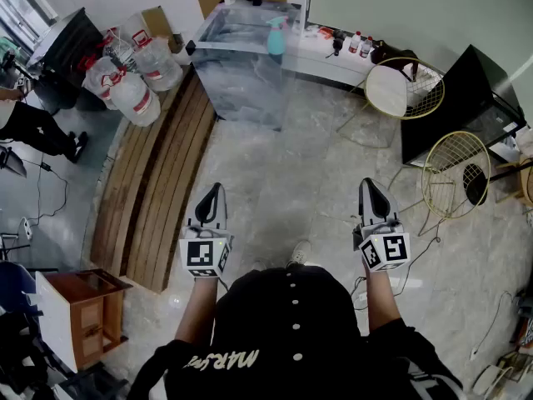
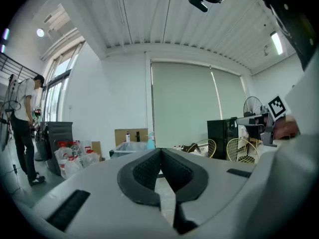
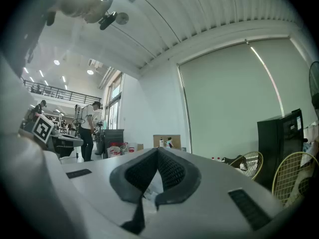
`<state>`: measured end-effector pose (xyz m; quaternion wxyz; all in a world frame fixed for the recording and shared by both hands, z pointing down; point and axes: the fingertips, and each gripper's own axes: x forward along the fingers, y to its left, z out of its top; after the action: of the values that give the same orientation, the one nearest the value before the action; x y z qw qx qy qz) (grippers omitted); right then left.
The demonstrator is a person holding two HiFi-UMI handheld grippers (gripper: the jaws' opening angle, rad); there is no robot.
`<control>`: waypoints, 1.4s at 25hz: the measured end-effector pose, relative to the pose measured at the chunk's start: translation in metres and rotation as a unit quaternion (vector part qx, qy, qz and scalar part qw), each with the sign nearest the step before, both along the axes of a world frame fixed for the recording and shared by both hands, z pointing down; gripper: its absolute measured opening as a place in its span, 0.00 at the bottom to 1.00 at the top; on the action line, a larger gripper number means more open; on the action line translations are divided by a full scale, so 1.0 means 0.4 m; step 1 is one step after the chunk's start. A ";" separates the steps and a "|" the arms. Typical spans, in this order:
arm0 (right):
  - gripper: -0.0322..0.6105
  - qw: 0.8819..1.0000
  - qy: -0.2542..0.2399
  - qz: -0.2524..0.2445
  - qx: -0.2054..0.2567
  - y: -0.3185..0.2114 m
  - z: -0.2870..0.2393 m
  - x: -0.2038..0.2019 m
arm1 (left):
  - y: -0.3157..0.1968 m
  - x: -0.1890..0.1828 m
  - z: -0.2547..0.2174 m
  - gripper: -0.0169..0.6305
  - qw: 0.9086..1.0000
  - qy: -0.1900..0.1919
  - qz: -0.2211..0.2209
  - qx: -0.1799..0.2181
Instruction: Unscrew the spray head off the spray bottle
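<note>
- We held the left gripper [image 1: 212,192] and the right gripper [image 1: 372,186] out over the floor. Each had its jaws pressed together with nothing between them.
- The spray bottle [image 1: 276,38] stood upright near the right edge of the worktop [image 1: 237,32], well apart from both grippers.
- We judged it to be a light plastic bottle, though we could not tell from there how full it was.
- Its smooth body looked likely to slip, or to give under a hard pinch. We thought one gripper should take it around the middle of the body, firmly but without crushing it.
- The spray head [image 1: 276,23] seemed stiffer. We judged the collar just under the trigger to be the place for the other gripper to grip and turn.
</note>
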<state>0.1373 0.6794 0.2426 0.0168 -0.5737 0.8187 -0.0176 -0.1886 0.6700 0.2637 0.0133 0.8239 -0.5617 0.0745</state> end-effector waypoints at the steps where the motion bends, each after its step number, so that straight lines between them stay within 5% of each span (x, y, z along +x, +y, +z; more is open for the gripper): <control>1: 0.07 1.000 0.000 0.000 -0.001 0.000 0.003 0.005 | 0.001 0.004 0.003 0.06 1.000 0.002 -0.001 -0.001; 21: 0.07 0.999 -0.007 -0.049 0.009 -0.111 0.006 0.114 | -0.088 0.135 -0.003 0.06 0.999 -0.010 -0.026 0.015; 35: 0.07 0.999 -0.002 -0.042 0.004 -0.286 0.026 0.134 | -0.251 0.132 0.032 0.06 0.999 -0.014 -0.029 0.013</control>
<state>0.1910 0.5649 0.2530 0.0202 -0.5386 0.8422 -0.0163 -0.1357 0.5697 0.2767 -0.0031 0.8062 -0.5864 0.0789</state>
